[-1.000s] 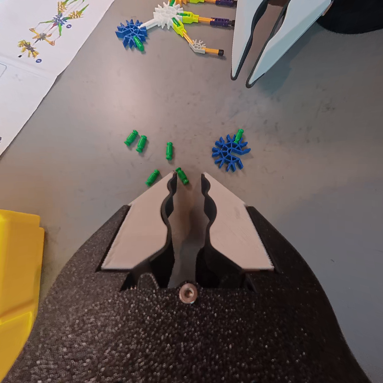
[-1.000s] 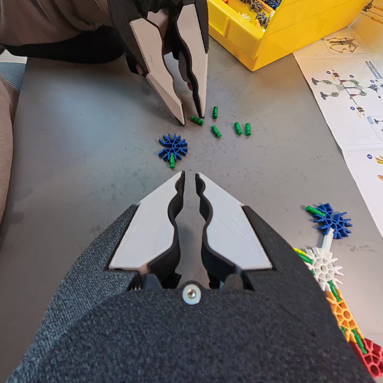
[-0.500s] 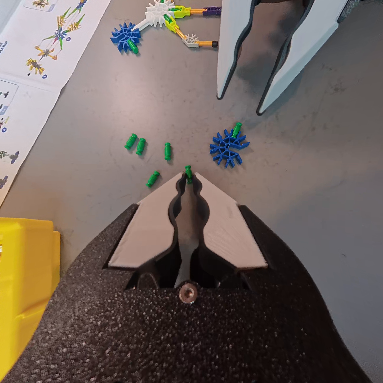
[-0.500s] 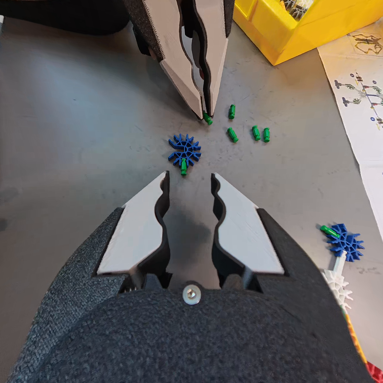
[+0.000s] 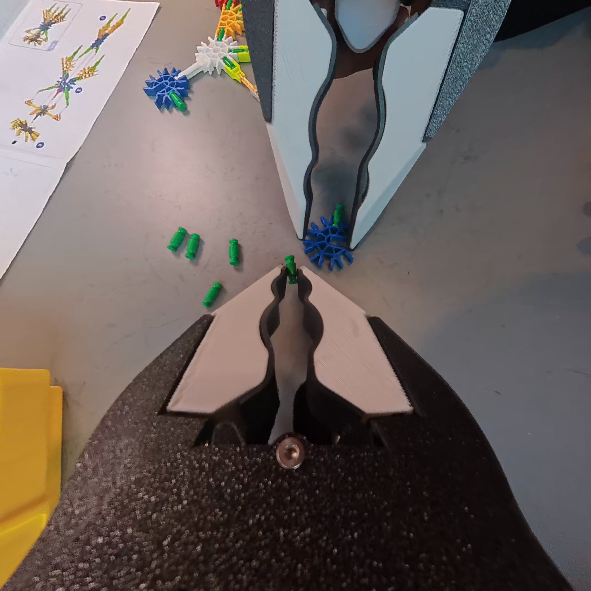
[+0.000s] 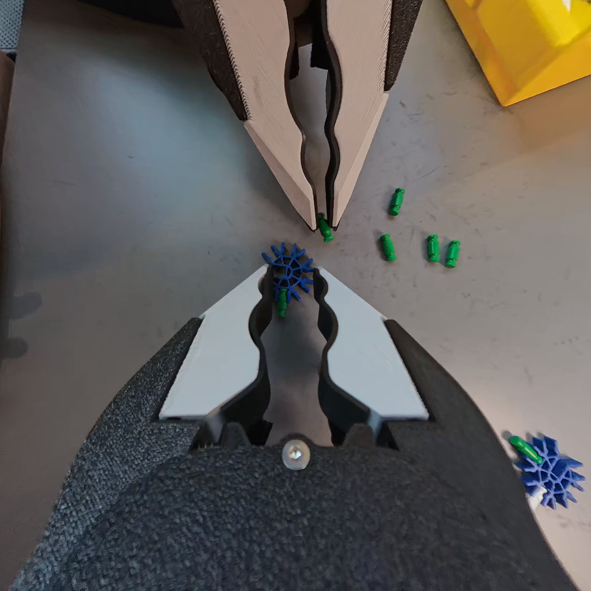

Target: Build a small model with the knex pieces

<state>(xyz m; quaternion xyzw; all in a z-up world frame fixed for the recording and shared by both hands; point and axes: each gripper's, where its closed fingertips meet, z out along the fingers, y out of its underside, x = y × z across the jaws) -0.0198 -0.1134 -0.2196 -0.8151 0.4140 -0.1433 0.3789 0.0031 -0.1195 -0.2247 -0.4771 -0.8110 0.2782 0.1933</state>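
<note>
My left gripper (image 5: 291, 271) is shut on a small green rod (image 5: 290, 260), pinched at the fingertips just above the grey table; it also shows in the right wrist view (image 6: 323, 225) with the rod (image 6: 325, 232). My right gripper (image 6: 291, 270) is open, with its fingertips down on either side of a blue snowflake connector (image 6: 289, 275) lying flat. A green rod (image 6: 281, 302) is plugged into that connector. The left wrist view shows the right gripper (image 5: 326, 243) straddling the connector (image 5: 329, 252). Several loose green rods (image 5: 193, 245) lie to my left gripper's left.
A yellow bin (image 5: 25, 447) stands at the near left of the left wrist view and at the far right of the right wrist view (image 6: 527, 48). A paper instruction sheet (image 5: 48, 96) lies at the far left. A part-built model with a blue connector (image 5: 168, 88) lies beyond. My two grippers' fingertips are within a few centimetres of each other.
My left gripper closed on a green rod and now holds it. My right gripper opened, moved forward and down, and now straddles the blue connector with its fingers narrowed.
</note>
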